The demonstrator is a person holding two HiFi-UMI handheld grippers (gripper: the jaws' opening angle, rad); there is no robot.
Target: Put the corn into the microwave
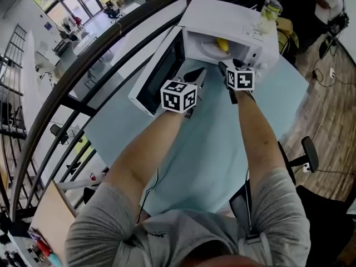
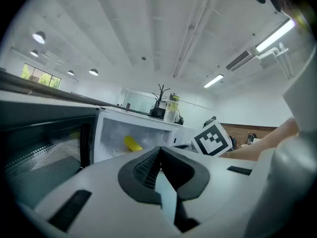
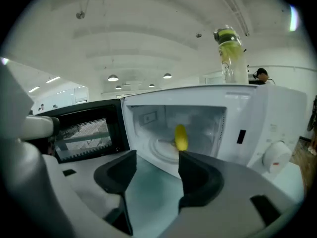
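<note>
Yellow corn cob (image 3: pixel 182 137) lies inside open white microwave (image 1: pixel 222 15); right gripper (image 3: pixel 154 163) spread, empty; left gripper (image 2: pixel 159 155) clenched, empty; judged next: push black-windowed door (image 1: pixel 160 72) squarely shut

The white microwave (image 1: pixel 245 24) stands at the far side of the light blue table (image 1: pixel 211 149). Its door (image 1: pixel 158 74) is swung open to the left. The corn (image 1: pixel 222 44) lies inside on the turntable (image 1: pixel 209 50). A bottle (image 1: pixel 270 13) stands on the microwave's top, at the right. The left gripper (image 1: pixel 197 74) and the right gripper (image 1: pixel 229 64) are side by side just before the opening, both clear of the corn.
</note>
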